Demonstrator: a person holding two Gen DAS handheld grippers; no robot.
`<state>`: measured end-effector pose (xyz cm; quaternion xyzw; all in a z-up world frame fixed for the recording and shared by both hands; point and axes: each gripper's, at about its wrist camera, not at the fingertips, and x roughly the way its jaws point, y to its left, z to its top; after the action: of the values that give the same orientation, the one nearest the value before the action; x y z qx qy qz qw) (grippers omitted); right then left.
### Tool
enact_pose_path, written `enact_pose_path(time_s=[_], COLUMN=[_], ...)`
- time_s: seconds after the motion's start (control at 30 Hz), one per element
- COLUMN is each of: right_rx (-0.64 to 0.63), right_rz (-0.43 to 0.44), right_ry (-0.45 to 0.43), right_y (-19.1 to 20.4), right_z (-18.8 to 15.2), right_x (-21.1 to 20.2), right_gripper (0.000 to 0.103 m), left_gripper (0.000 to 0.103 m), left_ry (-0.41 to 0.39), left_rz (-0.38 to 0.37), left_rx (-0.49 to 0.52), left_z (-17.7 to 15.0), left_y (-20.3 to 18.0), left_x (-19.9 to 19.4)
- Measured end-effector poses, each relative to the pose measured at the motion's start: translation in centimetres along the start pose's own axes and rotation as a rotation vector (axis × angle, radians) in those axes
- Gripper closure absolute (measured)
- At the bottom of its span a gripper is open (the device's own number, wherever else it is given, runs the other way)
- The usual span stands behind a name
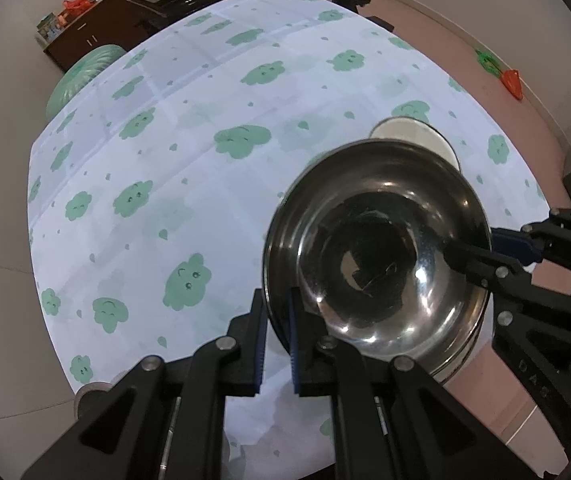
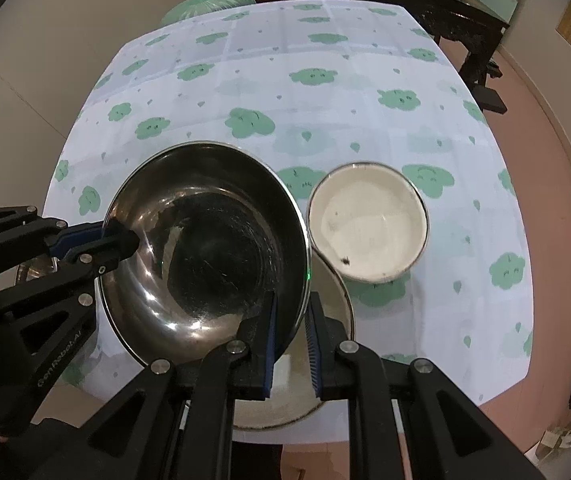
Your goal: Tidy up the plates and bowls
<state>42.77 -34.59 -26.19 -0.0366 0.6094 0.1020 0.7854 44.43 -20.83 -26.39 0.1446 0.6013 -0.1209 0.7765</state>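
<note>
Both claws are pinched tight on the rim of the big steel bowl [image 2: 205, 248]: my left claw [image 1: 275, 336] on one side, my right claw [image 2: 291, 340] on the other. We hold it up over the plate [image 2: 333, 308] near the table's edge. I think it goes down there next. Just beside sits the white bowl [image 2: 369, 222], not stacked yet.

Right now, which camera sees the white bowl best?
The right wrist view: the white bowl shows whole, its inside open to the camera, on the tablecloth. In the left wrist view only a sliver of it peeks out behind the steel bowl.
</note>
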Motion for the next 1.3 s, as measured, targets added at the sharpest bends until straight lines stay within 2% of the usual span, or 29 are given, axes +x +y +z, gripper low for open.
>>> enact_pose_path(time_s=[0.43,1.3], right_rx=[0.03,0.047], right_rz=[0.0,0.001], right_ry=[0.027,0.084], right_y=[-0.4,-1.2], right_z=[-2.2,-4.1], right_x=[0.4,2.2], right_gripper=[0.086,0.086], left_gripper=[0.097,0.097], left_ry=[0.013,0.055], left_rz=[-0.009,-0.021], left_rx=[0.044,0.107], left_z=[-1.0,-2.1], left_y=[-1.5,-3.2], left_x=[0.4,2.3])
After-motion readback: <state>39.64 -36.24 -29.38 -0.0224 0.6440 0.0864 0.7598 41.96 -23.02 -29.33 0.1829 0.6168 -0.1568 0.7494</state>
